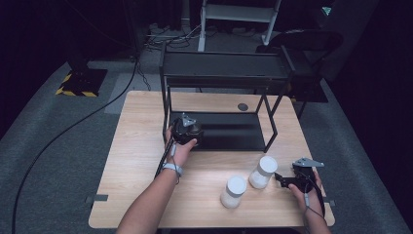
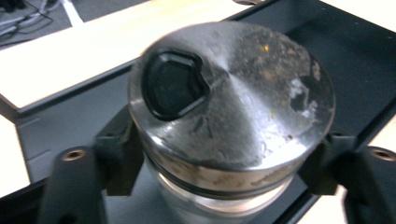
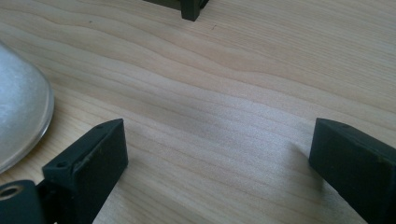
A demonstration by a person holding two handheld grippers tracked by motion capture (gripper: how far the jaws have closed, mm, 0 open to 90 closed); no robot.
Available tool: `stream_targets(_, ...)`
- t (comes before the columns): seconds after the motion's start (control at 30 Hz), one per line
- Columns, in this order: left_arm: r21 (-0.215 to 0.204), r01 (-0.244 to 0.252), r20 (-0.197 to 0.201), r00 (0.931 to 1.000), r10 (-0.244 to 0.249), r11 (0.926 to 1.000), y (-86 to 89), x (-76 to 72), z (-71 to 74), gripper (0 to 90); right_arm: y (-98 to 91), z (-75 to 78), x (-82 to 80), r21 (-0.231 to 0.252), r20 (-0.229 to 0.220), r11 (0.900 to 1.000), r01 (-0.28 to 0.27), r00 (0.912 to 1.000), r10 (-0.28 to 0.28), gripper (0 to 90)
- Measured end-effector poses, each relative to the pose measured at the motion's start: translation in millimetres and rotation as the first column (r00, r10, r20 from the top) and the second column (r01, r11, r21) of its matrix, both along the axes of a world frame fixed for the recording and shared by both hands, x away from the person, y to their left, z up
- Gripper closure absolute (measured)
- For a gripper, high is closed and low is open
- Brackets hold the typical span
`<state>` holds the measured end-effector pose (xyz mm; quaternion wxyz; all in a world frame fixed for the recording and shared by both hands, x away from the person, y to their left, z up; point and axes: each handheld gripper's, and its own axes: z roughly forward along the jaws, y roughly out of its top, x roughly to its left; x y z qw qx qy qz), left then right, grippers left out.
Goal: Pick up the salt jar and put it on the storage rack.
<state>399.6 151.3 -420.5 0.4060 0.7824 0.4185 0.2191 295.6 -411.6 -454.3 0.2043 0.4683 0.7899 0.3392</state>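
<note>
So the wooden table (image 1: 146, 161) takes up most of the high view, with a black metal rack (image 1: 224, 73) standing on its far half. The rack has an upper shelf and a low bottom shelf (image 1: 234, 131) sitting right on the tabletop.

The left gripper (image 1: 187, 131) is at the front left corner of that bottom shelf. In the left gripper view there's a metal jar (image 2: 233, 112) with a scuffed, stained silver lid and a dark flip cap, standing upright between the jaws. The jar looks set down on the black shelf, and the pads sit close on both sides of it. I can't tell if they actually press on it or have just let go, the edges are too blurry. Since the jar's long axis runs straight up, my guess is the jaws need to back off level toward the person, not upward, so they don't tip it.

Then 2 white jars stay on the table: 1 (image 1: 263, 171) just left of the right gripper (image 1: 280, 178), the other (image 1: 234, 191) nearer the front edge. The right hand is clearly the closer 1 for both. Its jaws are spread wide over bare wood in the right gripper view, holding nothing, with the nearer white jar's edge just off to their left.

The rack's front post (image 1: 270, 141) could get in the way.
</note>
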Motion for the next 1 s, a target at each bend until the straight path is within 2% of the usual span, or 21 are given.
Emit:
stream_targets(0.07,-0.016,-0.002,0.000,1.0000,0.002,0.9999,1.5,-0.2,1.9,17.6,0.1,0.1,-0.2,0.000,-0.001,1.0000,0.001,1.0000,-0.001,3.9)
stream_targets(0.17,-0.025,-0.006,0.017,0.9998,0.006,0.9997,2.5,-3.7,6.0,13.9,0.1,0.1,-0.2,0.000,-0.001,1.0000,0.001,1.0000,-0.001,3.9)
stream_targets(0.27,-0.033,0.001,0.037,0.9993,0.001,0.9995,5.0,-9.1,11.4,12.8,0.1,0.1,-0.2,0.000,-0.001,1.0000,0.001,1.0000,-0.001,3.9)
stream_targets(0.43,-0.048,0.015,0.044,0.9989,-0.013,0.9987,8.7,-16.1,18.7,11.1,-0.8,0.1,-0.3,-0.001,-0.001,1.0000,-0.005,1.0000,0.005,3.9)
stream_targets(0.6,-0.047,0.028,0.076,0.9968,-0.024,0.9985,12.8,-31.3,30.5,10.0,-3.3,0.0,0.2,-0.001,0.000,0.9998,-0.018,0.9998,0.018,3.9)
stream_targets(0.77,-0.067,0.036,0.092,0.9953,-0.030,0.9971,19.1,-44.5,38.0,5.7,-4.3,0.0,0.6,-0.001,0.000,0.9997,-0.024,0.9997,0.024,3.9)
stream_targets(1.0,-0.052,0.047,0.129,0.9909,-0.040,0.9976,27.7,-65.6,45.1,2.0,-5.5,0.2,1.8,-0.002,-0.001,0.9995,-0.033,0.9995,0.033,3.9)
